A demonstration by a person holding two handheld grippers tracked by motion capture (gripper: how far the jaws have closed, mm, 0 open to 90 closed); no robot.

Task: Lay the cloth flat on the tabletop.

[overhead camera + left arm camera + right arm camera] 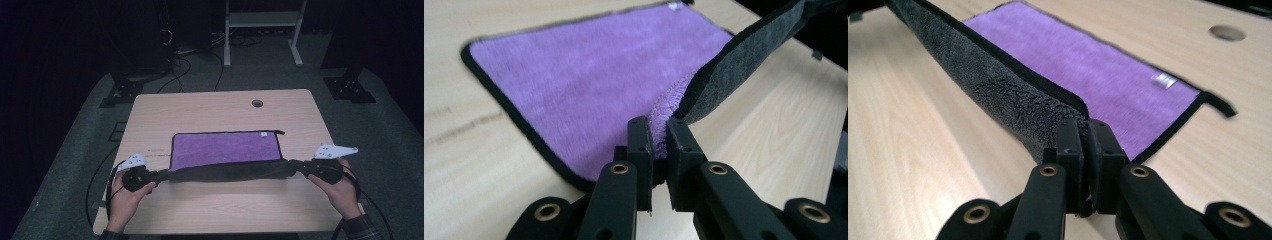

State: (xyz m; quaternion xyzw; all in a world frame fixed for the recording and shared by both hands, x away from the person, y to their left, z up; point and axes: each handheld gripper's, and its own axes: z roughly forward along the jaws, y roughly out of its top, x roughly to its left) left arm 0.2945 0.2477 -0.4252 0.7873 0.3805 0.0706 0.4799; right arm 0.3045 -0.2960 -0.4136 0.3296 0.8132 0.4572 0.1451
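Pale wooden table [225,205], frame centre: purple cloth [225,147] is laid flat, long axis left-right. Its near edge is lifted taut between left gripper [159,175] and right gripper [296,166], jaws pinching opposite corners; flat remainder lies beyond, upward in frame.

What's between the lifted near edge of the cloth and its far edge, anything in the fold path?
Nothing visible. Both grippers, left and right, pinch the near corners of the purple cloth; its flat part is bare. The table hole lies beyond the far edge.

Small white label [1164,80] on the cloth [1088,70] blurred, unreadable.
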